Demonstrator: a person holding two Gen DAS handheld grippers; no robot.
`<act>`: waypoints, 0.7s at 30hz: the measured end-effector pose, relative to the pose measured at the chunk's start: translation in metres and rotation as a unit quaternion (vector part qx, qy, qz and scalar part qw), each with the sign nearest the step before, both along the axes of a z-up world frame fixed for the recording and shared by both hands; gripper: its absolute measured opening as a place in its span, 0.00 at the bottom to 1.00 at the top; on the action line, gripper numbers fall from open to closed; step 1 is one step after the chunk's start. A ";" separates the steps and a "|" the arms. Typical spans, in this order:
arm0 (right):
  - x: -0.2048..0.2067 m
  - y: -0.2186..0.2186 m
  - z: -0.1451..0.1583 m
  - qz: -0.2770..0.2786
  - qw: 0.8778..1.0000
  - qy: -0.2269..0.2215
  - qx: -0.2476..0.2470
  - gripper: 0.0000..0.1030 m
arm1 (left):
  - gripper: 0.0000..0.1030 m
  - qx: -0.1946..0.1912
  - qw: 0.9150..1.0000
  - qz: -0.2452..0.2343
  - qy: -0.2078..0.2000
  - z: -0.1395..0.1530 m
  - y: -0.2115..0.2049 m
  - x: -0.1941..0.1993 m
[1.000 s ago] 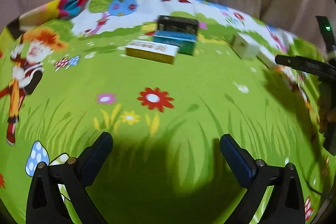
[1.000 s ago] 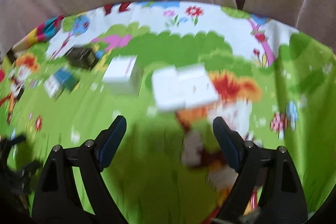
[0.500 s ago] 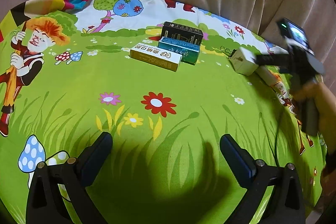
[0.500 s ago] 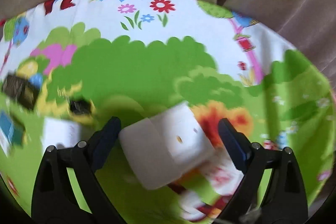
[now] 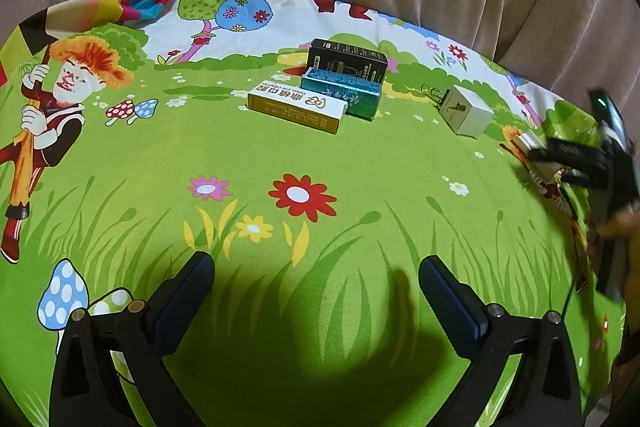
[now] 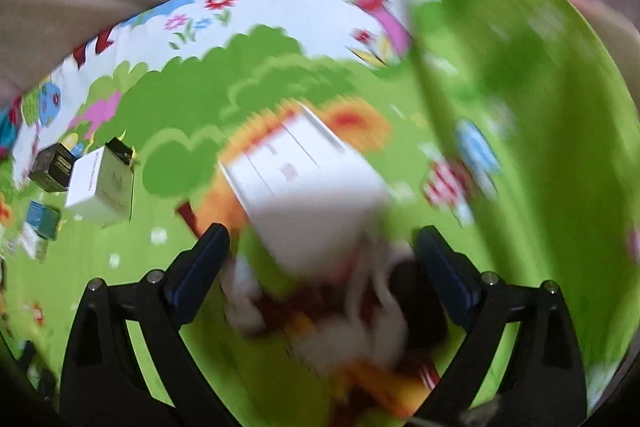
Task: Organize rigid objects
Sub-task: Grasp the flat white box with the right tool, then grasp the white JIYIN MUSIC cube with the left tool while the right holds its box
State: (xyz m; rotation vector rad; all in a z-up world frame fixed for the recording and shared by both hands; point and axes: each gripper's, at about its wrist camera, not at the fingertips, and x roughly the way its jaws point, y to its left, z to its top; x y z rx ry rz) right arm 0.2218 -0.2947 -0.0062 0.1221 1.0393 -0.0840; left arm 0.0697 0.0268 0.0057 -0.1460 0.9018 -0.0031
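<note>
A plain white box [image 6: 304,183], blurred, lies flat on the cartoon cloth [image 6: 540,147] just ahead of the right tool [image 6: 320,247], spread wide, pinching nothing

Left gripper [image 5: 316,291] tilted steeply downward, jaws spread wide, nothing between the pads. Right gripper [image 6: 320,259] also pitched steeply down, jaws spread to the widest, just been opening, pads not pressing on anything. Seen from the left wrist, right gripper [image 5: 576,159] far off to the right side, blurred, with a hand [image 5: 620,227] behind it.
</note>
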 end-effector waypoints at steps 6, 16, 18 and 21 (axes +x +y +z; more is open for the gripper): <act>0.019 -0.012 -0.007 0.095 0.995 0.009 -0.015 0.98 | 1.00 0.003 1.000 -0.001 0.001 -0.001 0.000 -0.001; -0.009 -0.025 0.006 0.218 0.975 -0.037 -0.009 0.65 | 1.00 0.067 0.997 -0.010 0.046 -0.004 -0.048 0.014; -0.034 -0.022 0.005 0.204 0.978 -0.042 0.003 0.65 | 1.00 0.066 0.996 -0.032 0.057 -0.004 -0.071 0.031; -0.066 -0.016 0.007 0.187 0.981 -0.048 0.001 0.65 | 1.00 0.061 0.995 -0.055 0.057 -0.006 -0.114 0.066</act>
